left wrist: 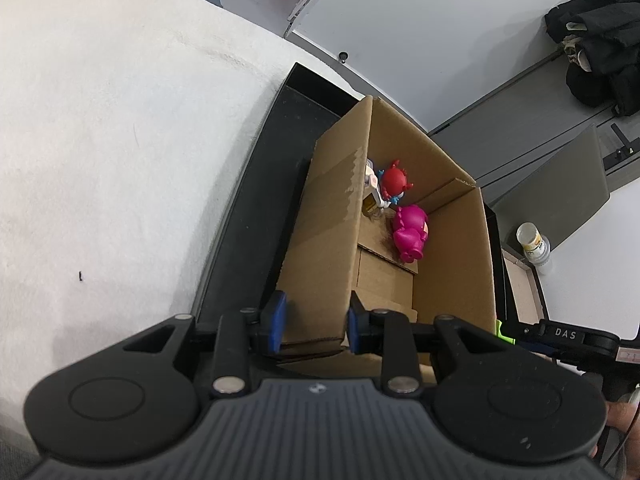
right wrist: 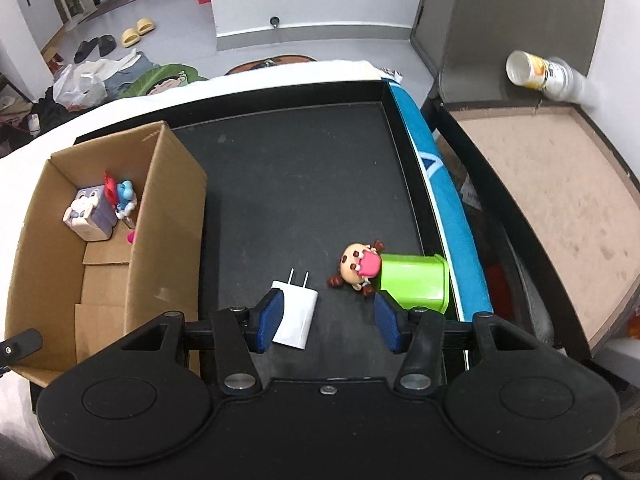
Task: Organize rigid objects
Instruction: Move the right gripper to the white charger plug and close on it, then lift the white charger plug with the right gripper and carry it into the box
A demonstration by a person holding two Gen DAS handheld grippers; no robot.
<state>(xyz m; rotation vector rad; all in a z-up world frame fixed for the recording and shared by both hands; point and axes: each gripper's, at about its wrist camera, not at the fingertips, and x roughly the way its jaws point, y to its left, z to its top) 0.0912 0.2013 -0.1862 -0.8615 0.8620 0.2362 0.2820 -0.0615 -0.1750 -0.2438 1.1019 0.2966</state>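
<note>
We hold the cardboard box [left wrist: 320, 240] wall tight in our left gripper [left wrist: 312, 326]. Our right gripper [right wrist: 328, 322] is spread wide over the white charger [right wrist: 296, 314] on the black tray [right wrist: 300, 184]. Next we should squeeze it and drop it in.

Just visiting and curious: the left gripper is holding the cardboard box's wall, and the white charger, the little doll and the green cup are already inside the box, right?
Not quite. The left gripper does clamp the cardboard box wall, but the white charger, little doll and green cup lie outside it on the black tray, as the right wrist view shows.
</note>
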